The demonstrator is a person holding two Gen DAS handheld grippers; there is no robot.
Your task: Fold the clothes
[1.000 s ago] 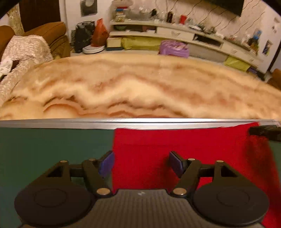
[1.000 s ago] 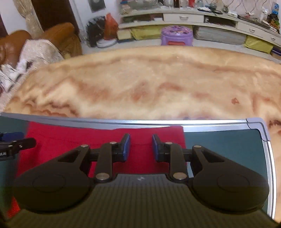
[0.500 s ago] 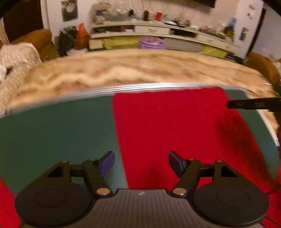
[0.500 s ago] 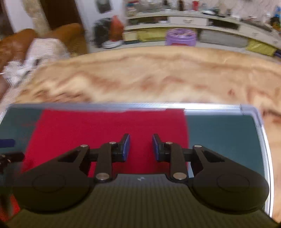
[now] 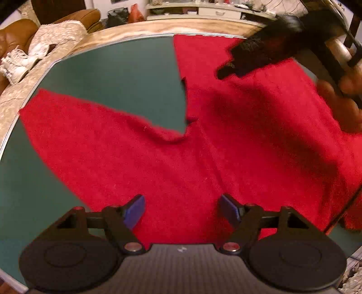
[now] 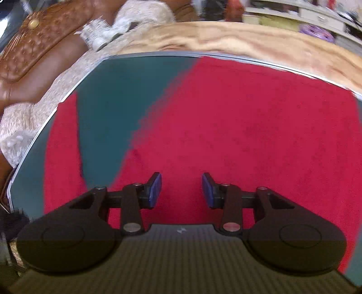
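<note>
Both hand-held grippers, left (image 5: pixel 181 209) & right (image 6: pixel 181 191), angled down, empty, jaws opening.

A home living room is shown. A brown leather sofa (image 6: pixel 40 52) with buttoned tufting is seen at the left, and a cream knitted throw (image 5: pixel 56 36) is draped over it. A marble-patterned table (image 6: pixel 248 40) carries a green mat (image 5: pixel 113 74) with a metal edge. Along the far wall a long low shelf unit (image 5: pixel 203 9) is crowded with household clutter, and a purple plastic stool (image 6: pixel 316 34) is set before it.
</note>
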